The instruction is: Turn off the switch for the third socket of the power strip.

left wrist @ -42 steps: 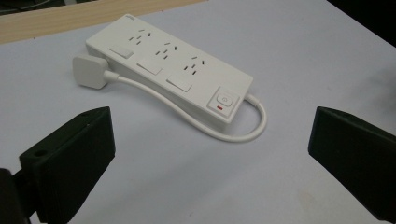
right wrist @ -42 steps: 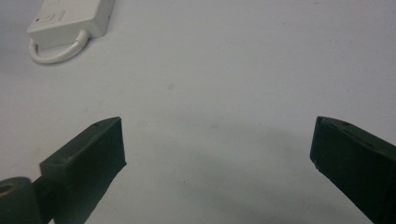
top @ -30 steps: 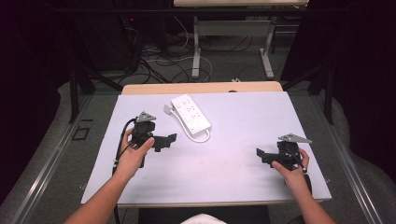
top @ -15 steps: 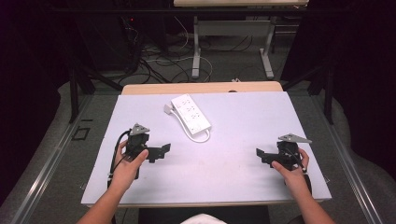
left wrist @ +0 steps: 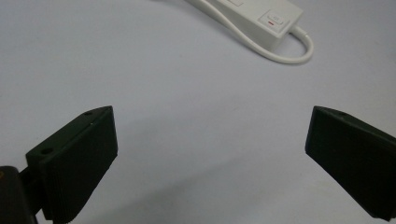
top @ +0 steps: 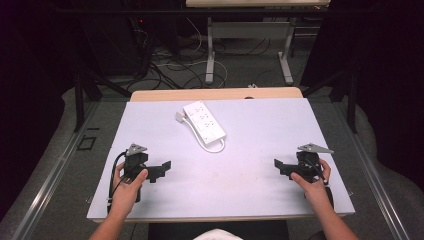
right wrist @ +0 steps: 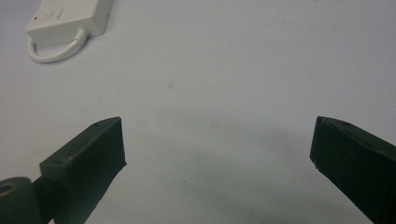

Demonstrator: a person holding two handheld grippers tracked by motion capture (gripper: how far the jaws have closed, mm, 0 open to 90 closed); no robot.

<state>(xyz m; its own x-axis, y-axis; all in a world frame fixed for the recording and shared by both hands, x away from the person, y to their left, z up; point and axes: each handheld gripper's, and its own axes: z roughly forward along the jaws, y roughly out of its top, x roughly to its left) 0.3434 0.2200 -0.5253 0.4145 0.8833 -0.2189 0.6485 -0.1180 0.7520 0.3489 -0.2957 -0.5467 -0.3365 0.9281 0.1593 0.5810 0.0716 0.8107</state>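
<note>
A white power strip (top: 204,120) lies at the back middle of the table, its white cord (top: 211,146) looped at the near end. Its switch end (left wrist: 271,19) sits at the top of the left gripper view and at the top left of the right gripper view (right wrist: 65,18). My left gripper (top: 159,171) rests low at the front left, open, nothing between its jaws (left wrist: 210,154). At the front right my right gripper (top: 278,167) is open too, empty over bare table (right wrist: 217,158). Both point inward, well short of the strip.
The white tabletop (top: 260,130) has a wooden strip (top: 215,94) along its far edge. Beyond it stand a second table's metal legs (top: 210,50) and tangled floor cables (top: 165,60). Dark curtains close off both sides.
My left gripper has drawn back toward the front left edge and lower on the table. The right gripper and the power strip have stayed put.
</note>
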